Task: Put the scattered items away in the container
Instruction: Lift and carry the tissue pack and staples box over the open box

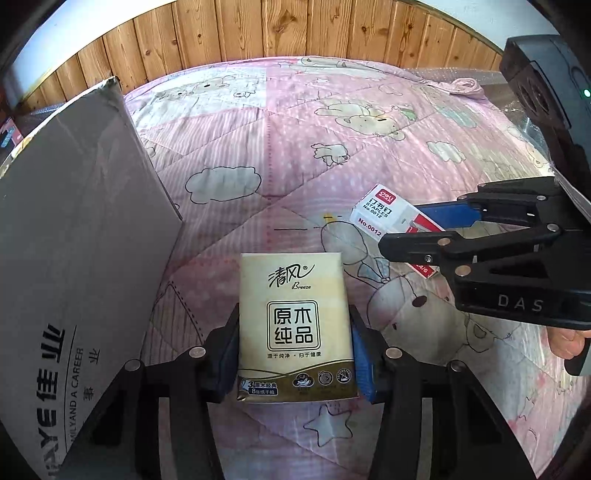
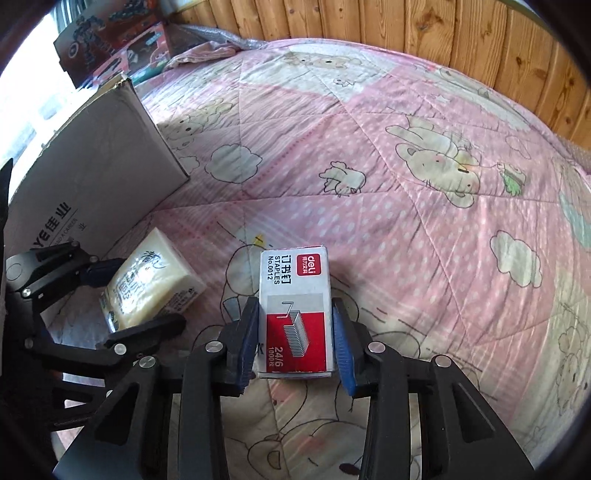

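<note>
- Tissue pack, cream and gold with Chinese print, lies flat on the bed quilt, near centre in the left wrist view.
- Left gripper straddles the pack's near half; both blue pads sit against its long sides, so it is pinching the tissue pack.
- Pack looks low on the quilt; cannot tell if it is lifted.
- Staples box, white and red, labelled "STAPLES No.0012", sits between the right gripper pads, print facing up.
- Left pad touches the box side; right pad shows a thin gap, so contact there is unclear. Right gripper closed around the staples box.
- Staples box is right of the tissue pack, near it, not touching.
- Cardboard box, grey with printed text on its side, stands at far left on the bed, just beside the tissue pack.
- Hand partly visible on the right gripper handle at the right edge.
- Wood panel wall runs behind the bed.
- Colourful cartons sit at far left beyond the cardboard box.
</note>
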The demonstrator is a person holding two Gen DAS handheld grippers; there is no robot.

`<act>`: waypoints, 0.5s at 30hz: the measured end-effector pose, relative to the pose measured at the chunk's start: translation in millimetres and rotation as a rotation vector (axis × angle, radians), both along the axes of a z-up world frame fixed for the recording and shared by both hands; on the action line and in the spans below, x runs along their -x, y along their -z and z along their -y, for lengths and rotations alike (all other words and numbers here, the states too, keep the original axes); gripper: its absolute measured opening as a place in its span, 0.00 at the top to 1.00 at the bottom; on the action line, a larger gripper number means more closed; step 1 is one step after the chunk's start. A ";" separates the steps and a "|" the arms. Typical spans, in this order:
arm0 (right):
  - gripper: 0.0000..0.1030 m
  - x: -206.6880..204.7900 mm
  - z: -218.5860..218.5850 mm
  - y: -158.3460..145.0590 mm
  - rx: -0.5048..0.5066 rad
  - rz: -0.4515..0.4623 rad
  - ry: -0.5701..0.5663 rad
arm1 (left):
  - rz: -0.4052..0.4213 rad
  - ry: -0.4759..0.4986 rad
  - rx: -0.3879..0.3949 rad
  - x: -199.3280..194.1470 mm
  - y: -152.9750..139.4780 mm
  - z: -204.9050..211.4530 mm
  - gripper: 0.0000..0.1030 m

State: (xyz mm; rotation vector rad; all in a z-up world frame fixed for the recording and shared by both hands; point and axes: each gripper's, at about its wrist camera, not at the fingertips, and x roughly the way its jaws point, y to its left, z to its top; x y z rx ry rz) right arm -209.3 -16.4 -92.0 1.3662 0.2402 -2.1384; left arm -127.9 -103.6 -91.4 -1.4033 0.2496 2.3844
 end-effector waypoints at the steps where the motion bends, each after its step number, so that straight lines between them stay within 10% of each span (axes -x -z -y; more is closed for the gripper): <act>1: 0.62 -5.4 -0.7 -2.9 0.006 0.003 0.011 | -0.002 0.002 -0.003 -3.7 -3.4 1.4 0.50; 15: 0.62 -77.5 14.7 -19.5 0.028 0.004 0.092 | -0.015 -0.003 -0.028 -59.8 -42.5 29.8 0.50</act>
